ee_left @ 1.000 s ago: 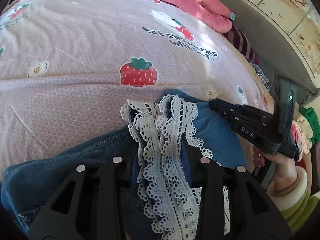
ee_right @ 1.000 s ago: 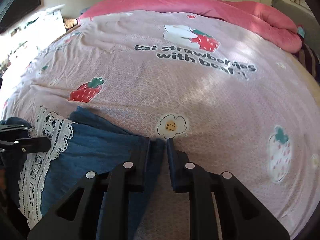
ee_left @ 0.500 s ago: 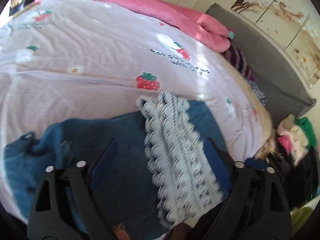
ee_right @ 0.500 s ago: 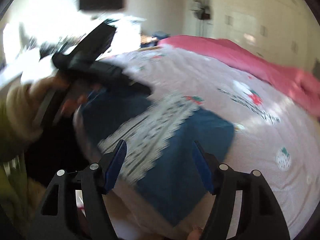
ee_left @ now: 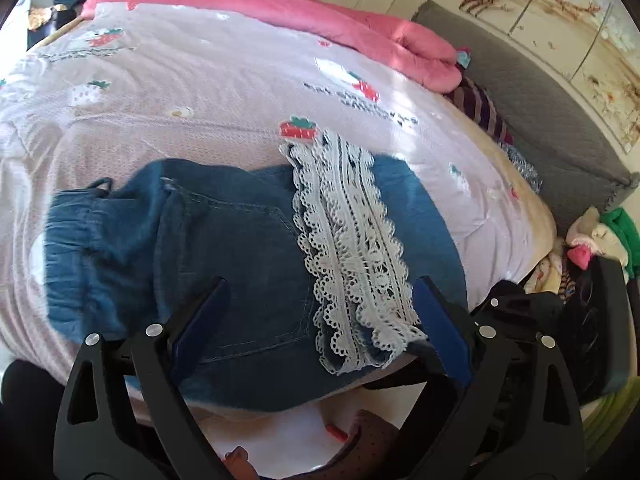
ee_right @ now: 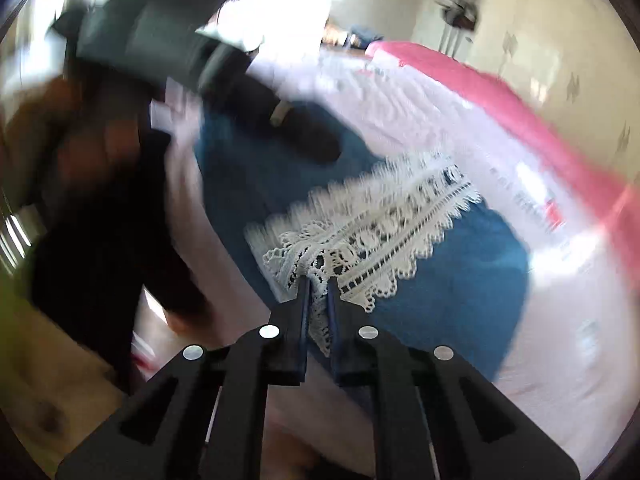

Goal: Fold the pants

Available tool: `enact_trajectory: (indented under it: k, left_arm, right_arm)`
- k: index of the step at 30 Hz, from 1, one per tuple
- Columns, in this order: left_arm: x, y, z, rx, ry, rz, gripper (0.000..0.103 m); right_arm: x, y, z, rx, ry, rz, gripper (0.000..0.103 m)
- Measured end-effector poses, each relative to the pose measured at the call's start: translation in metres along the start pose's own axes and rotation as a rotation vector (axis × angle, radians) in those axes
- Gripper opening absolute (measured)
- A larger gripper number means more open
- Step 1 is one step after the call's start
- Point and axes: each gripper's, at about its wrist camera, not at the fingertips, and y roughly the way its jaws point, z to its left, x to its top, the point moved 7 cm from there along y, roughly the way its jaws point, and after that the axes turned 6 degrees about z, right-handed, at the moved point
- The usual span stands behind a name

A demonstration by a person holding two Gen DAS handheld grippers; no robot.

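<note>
Denim pants lie folded on the bed near its front edge, waistband to the left in the left wrist view and a stitched back pocket facing up; a band of white lace trim runs across the folded legs from the far side down to the near edge, where its end hangs slightly over the side of the bed; the left gripper hovers above the near part of the pants with its fingers spread wide, one either side of the pocket and lace, holding nothing; the right gripper, seen in its own blurred view, has its fingers pressed nearly together and pinching the near end of the lace trim at the edge of the pants; the bedcover is pale pink with strawberries and dark lettering, and a bright pink quilt is bunched along the far side; beyond it stands a grey padded headboard, with a heap of mixed clothing to the right of the bed; the left gripper's body crosses the upper left of the right wrist view, too blurred for detail
</note>
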Motion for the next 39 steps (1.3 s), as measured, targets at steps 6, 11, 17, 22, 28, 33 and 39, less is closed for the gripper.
enact_trajectory:
  k: [6,11,17,22,28,33,39]
  left_arm:
    - [0.001,-0.007,0.011,0.031,-0.025,-0.017,0.086]
    - [-0.001,-0.001,0.021,0.083,-0.023,-0.004,0.086]
    - [0.0,-0.018,0.03,0.16,-0.005,-0.051,0.088]
    - [0.001,-0.026,0.018,0.119,-0.002,-0.072,0.088]
    - [-0.02,-0.008,-0.035,0.06,0.121,-0.032,0.076]
    - [-0.045,0.022,-0.067,0.028,0.208,0.048,0.047]
    - [-0.066,0.061,-0.06,0.043,0.207,0.144,0.041]
  right_arm:
    - [-0.009,0.037,0.007,-0.014,-0.011,0.107,0.011]
    - [-0.015,0.037,0.002,0.045,0.047,0.121,0.018]
    - [0.011,-0.012,-0.01,0.176,0.157,-0.034,0.038]
    - [0.032,-0.007,-0.054,-0.042,0.214,-0.028,0.039]
    - [0.036,0.013,-0.105,-0.072,0.347,0.023,0.037]
    - [0.061,0.024,-0.115,0.0,0.341,0.036,0.033]
    - [0.062,0.083,-0.112,0.004,0.314,0.201,0.032]
